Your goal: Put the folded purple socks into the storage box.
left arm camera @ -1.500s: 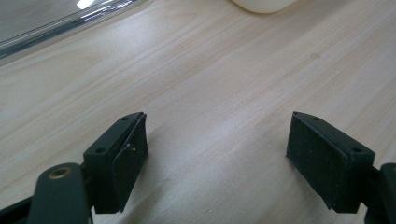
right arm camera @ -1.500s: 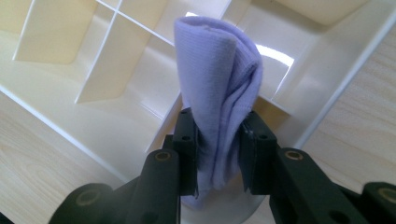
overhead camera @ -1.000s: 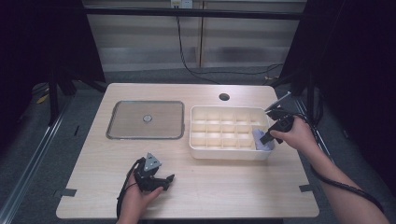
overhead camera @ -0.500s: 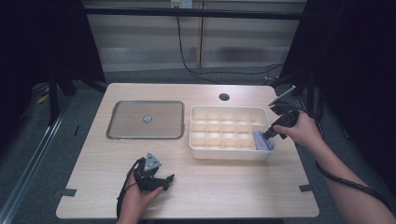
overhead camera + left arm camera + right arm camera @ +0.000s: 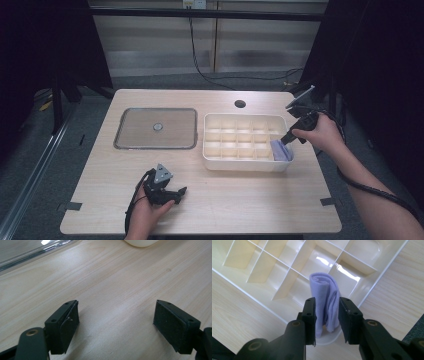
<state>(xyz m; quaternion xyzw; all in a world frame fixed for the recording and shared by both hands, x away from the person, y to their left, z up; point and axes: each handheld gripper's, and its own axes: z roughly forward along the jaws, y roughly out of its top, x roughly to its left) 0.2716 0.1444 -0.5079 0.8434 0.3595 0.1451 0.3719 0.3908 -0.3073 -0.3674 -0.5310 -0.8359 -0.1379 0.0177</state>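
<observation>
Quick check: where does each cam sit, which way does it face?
High view: above the person's side, looking forward and down on the table; both forearms, left gripper, right gripper.
Left gripper view: low over bare wood, its own open jaws.
Right gripper view: down at the cloth in the organizer tray.
Shared: the tray and cloth, high and right gripper views.
</observation>
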